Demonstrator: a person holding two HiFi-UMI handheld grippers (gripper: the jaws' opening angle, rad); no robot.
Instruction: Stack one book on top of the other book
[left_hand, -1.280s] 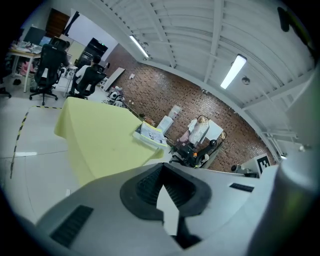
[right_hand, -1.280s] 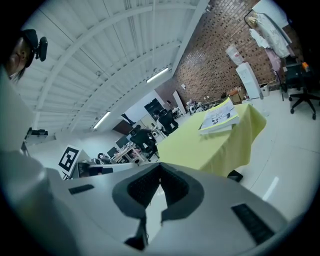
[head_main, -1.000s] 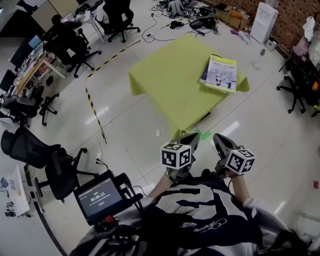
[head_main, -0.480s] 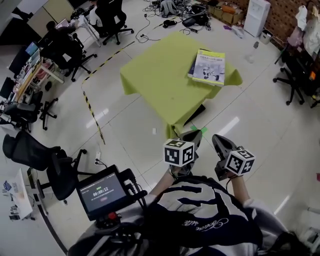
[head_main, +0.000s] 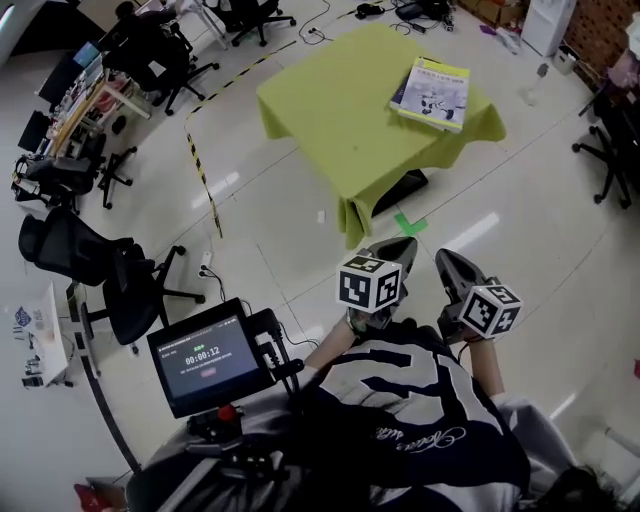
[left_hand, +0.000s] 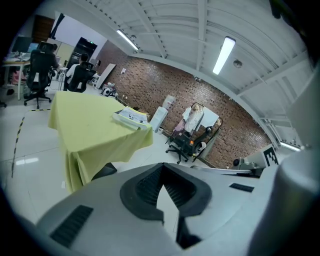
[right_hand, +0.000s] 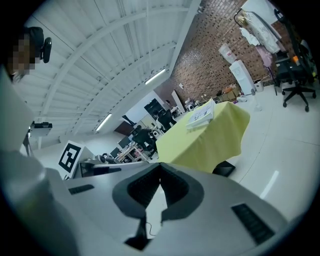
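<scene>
two books, one on the other, on the desk; both tools empty and held clear

books: at the far right corner of the desk, which is draped in a yellow-green cloth. the pale-covered one lies on top, and a darker edge of the other shows along its left side, so the stacking looks done. left tool and right tool: held side by side near the person's chest, over the floor and well apart from the desk, both pointing toward it. each has its jaws pressed together with nothing between them, probably because nothing needs gripping at this point.
</scene>
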